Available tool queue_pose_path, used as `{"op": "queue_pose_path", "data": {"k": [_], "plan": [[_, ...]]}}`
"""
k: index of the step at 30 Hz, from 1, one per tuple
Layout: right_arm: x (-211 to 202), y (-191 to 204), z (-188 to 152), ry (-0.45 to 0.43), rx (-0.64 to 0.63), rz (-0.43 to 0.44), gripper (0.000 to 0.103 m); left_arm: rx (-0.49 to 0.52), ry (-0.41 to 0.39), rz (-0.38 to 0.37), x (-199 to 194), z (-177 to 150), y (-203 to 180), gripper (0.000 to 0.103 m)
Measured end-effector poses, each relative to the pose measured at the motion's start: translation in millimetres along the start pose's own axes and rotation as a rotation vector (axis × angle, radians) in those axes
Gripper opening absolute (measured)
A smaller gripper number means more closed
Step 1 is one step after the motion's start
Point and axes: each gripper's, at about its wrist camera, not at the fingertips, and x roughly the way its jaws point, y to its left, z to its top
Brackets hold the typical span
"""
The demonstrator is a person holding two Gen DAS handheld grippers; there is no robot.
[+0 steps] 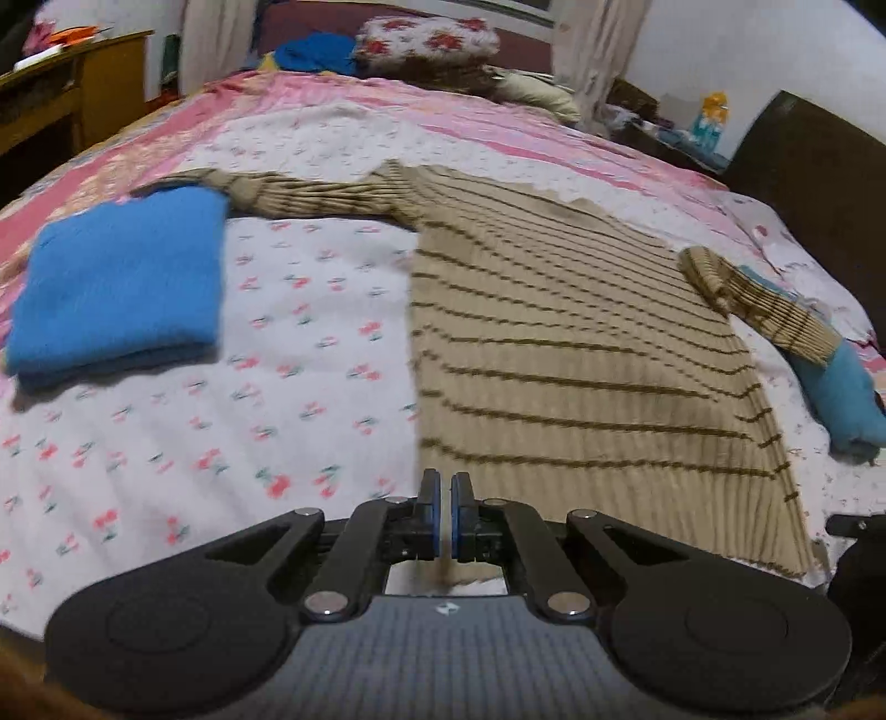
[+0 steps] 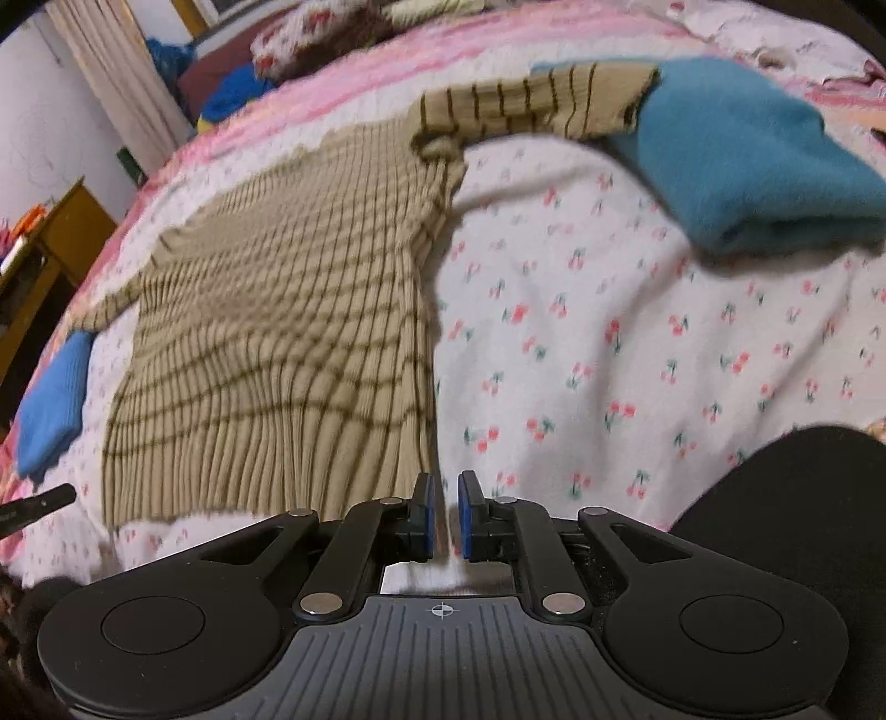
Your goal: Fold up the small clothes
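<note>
A tan ribbed sweater with thin dark stripes (image 1: pixel 570 343) lies spread flat on the bed, sleeves out to both sides. It also shows in the right wrist view (image 2: pixel 277 343). My left gripper (image 1: pixel 446 487) is shut and empty, above the sweater's near left hem corner. My right gripper (image 2: pixel 444 487) is nearly shut and empty, above the sweater's near right hem corner. A folded blue garment (image 1: pixel 116 282) lies left of the sweater, over its left cuff. A teal garment (image 2: pixel 742 160) lies at the right, under the right sleeve's cuff (image 2: pixel 587 102).
The bed has a white cherry-print sheet (image 1: pixel 249 387) and a pink striped blanket (image 1: pixel 443 116). Pillows and more clothes (image 1: pixel 426 41) pile up at the head. A wooden cabinet (image 1: pixel 66 94) stands at the left. A dark shape (image 2: pixel 797 526) is at my lower right.
</note>
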Motion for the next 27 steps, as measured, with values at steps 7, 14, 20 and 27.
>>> {"op": "queue_pose_path", "data": {"k": [7, 14, 20, 27], "plan": [[16.2, -0.9, 40.6, -0.075, 0.041, 0.031, 0.017, 0.076, 0.168, 0.002, 49.2, -6.8, -24.2, 0.011], [45.1, -40.5, 97.0, -0.176, 0.199, 0.058, 0.017, 0.045, 0.166, 0.040, 46.3, 5.0, -24.5, 0.011], [64.3, -54.7, 121.7, -0.227, 0.244, 0.029, 0.017, 0.065, 0.071, 0.015, 53.2, 33.4, -43.4, 0.011], [78.0, -69.3, 152.0, -0.291, 0.305, -0.012, 0.025, 0.139, 0.045, -0.111, 83.8, 65.8, -82.4, 0.012]]}}
